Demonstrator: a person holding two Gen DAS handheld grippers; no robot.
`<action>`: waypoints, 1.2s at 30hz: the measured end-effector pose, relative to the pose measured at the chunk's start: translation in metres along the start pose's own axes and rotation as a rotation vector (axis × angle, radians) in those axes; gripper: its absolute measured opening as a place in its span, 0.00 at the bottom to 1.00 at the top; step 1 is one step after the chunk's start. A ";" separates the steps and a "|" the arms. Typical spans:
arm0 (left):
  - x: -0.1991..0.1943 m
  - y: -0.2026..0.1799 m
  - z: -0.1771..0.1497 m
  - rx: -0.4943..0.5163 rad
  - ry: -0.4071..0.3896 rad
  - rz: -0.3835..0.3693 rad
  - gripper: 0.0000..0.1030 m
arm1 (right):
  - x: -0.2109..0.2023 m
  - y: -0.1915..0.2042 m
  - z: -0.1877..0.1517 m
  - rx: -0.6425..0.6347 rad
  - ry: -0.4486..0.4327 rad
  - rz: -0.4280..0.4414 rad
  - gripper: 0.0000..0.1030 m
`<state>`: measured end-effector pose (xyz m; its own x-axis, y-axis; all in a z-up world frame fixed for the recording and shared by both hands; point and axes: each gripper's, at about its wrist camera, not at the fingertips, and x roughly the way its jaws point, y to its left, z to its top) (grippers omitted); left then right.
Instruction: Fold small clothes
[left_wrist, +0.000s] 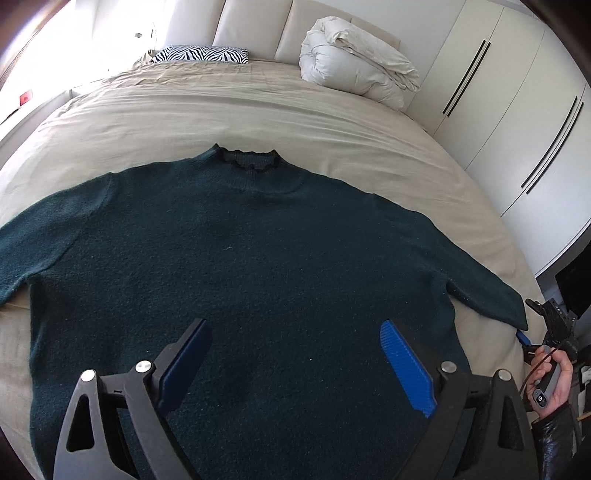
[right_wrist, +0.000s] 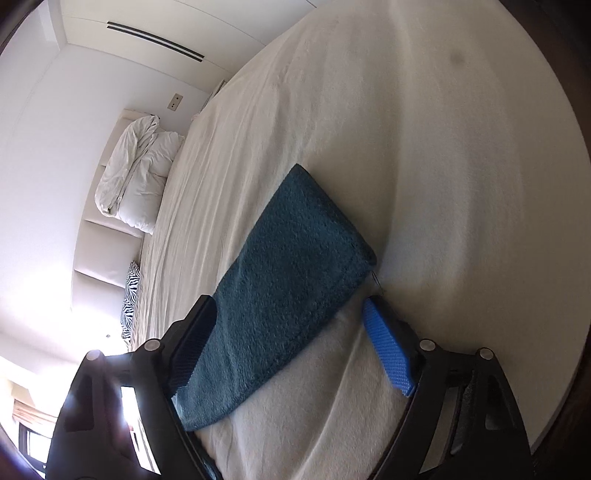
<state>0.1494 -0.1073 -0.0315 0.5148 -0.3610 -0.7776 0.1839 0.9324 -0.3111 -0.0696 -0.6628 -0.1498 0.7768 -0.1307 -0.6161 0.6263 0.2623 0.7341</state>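
Note:
A dark green sweater (left_wrist: 240, 266) lies flat on the bed, neck away from me, sleeves spread left and right. My left gripper (left_wrist: 295, 362) hovers open over the sweater's lower middle, holding nothing. My right gripper (right_wrist: 291, 347) is open at the end of the right sleeve (right_wrist: 288, 266); the sleeve lies between its fingers, the cuff pointing away. The right gripper also shows in the left wrist view (left_wrist: 550, 325) at the far right edge of the bed.
The beige bed sheet (left_wrist: 258, 110) surrounds the sweater. A rolled white duvet (left_wrist: 354, 59) and a zebra pillow (left_wrist: 201, 54) lie at the headboard. White wardrobe doors (left_wrist: 517, 110) stand along the right side.

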 end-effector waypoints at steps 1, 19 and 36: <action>0.005 0.000 0.001 -0.007 0.008 -0.020 0.86 | 0.008 -0.001 0.005 0.010 0.006 -0.004 0.68; 0.019 0.041 0.029 -0.155 0.020 -0.206 0.75 | 0.035 0.213 -0.050 -0.604 -0.023 -0.016 0.07; 0.037 0.115 0.037 -0.411 0.043 -0.429 0.86 | 0.115 0.326 -0.402 -1.128 0.358 0.097 0.07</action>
<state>0.2209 -0.0130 -0.0758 0.4303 -0.7123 -0.5545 0.0248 0.6233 -0.7816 0.1971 -0.2081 -0.0963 0.6429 0.1634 -0.7483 0.0151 0.9741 0.2257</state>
